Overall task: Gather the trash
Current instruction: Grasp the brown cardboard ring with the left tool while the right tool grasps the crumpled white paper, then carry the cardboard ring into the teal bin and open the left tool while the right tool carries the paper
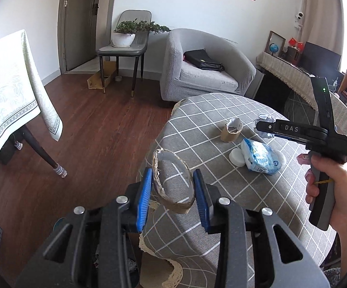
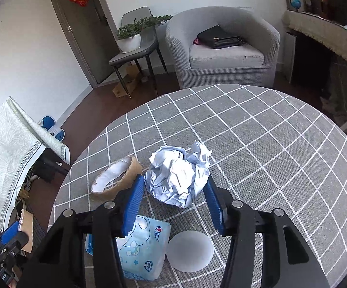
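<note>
Left hand-held gripper (image 1: 172, 189) sits at the lower centre of its view, and I see its blue pads on either side of a torn cardboard ring (image 1: 173, 182), touching it at both edges, so the ring is clamped above the near edge of the table (image 1: 221, 110). In the right wrist view, my right hand-held gripper (image 2: 173, 199) has its jaws apart, straddling a crumpled paper ball (image 2: 179, 172) at frame centre; whether the pads touch the paper I cannot tell. A second cardboard ring (image 2: 117, 177) lies left of the ball. Toward the bottom of that view, a blue tissue packet (image 2: 142, 247) lies beside a white round lid (image 2: 189, 250).
</note>
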Demonstrator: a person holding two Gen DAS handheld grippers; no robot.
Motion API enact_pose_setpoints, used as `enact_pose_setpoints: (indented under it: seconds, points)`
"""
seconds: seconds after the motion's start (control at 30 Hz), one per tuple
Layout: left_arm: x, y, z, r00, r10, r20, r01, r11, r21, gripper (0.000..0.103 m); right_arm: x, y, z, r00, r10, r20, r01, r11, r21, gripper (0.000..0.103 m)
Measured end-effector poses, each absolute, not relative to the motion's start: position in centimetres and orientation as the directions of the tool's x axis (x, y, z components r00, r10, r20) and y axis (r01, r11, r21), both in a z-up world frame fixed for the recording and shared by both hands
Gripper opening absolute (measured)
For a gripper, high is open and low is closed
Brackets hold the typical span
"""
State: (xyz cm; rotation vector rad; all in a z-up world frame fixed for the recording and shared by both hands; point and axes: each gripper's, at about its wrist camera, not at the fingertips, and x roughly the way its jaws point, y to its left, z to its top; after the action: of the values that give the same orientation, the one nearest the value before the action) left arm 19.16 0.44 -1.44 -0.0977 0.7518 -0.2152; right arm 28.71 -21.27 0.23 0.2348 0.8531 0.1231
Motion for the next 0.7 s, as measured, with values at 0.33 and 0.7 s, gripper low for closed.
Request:
enact_pose_setpoints:
  seconds: [0.33, 0.7]
  points:
    - [18.5, 4.7, -1.1, 0.718, -0.194, -0.668, 0.104, 0.979, -0.173, 0.037, 28.1, -18.1, 2.2, 0.670, 0.233, -0.704, -0.091, 0.968, 0.234, 0.051]
    - [18.0, 8.5, -1.6, 0.714, -0.144, -0.685, 0.052, 0.987, -0.153, 0.037, 26.6, -11.1, 3.8, 0.641, 0.354, -0.681, -0.262, 0.935, 0.240, 0.051]
